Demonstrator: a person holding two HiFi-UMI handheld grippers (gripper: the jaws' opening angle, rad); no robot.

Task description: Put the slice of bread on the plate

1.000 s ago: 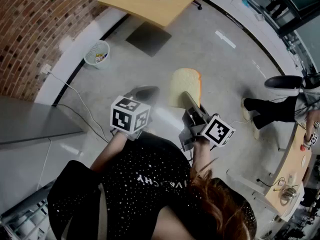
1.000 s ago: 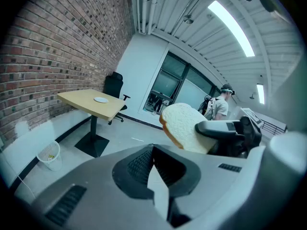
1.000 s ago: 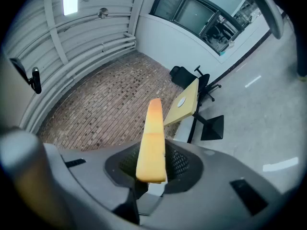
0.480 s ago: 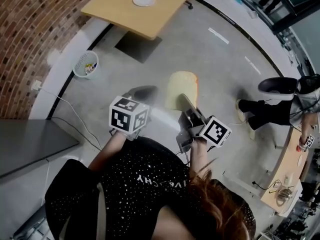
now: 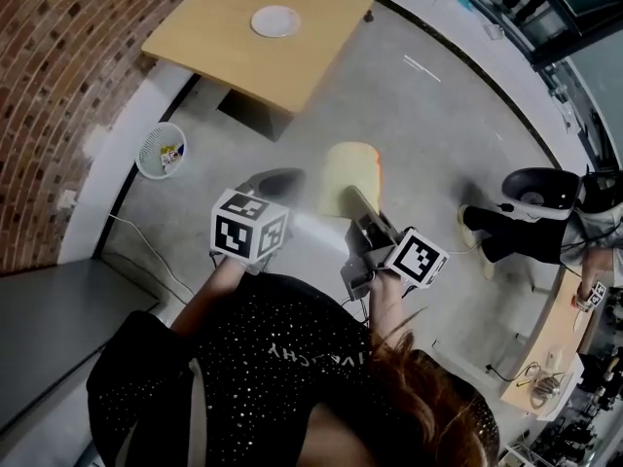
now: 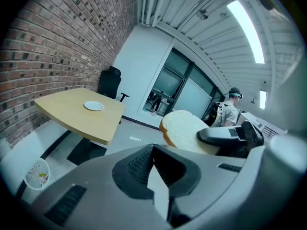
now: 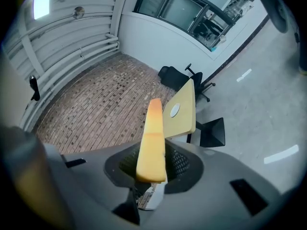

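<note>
While right gripper's (image 5: 353, 198) fingers (image 5: 365, 212) pinch bread slice (image 5: 348, 171), left gripper's (image 5: 290, 176) sit closed; wastebasket (image 5: 148, 154) holds litter (image 5: 171, 154).

A light wooden table (image 5: 219, 56) stands on the grey floor (image 5: 428, 134), bearing a white plate (image 5: 274, 20); a mesh bin (image 5: 161, 150), seemingly holding litter, sits nearby

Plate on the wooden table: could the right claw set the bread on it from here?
Probably not yet. The right claw grips the bread, but the plate sits on a table well across open floor. Nothing blocks the way; the bread just needs bringing closer.
</note>
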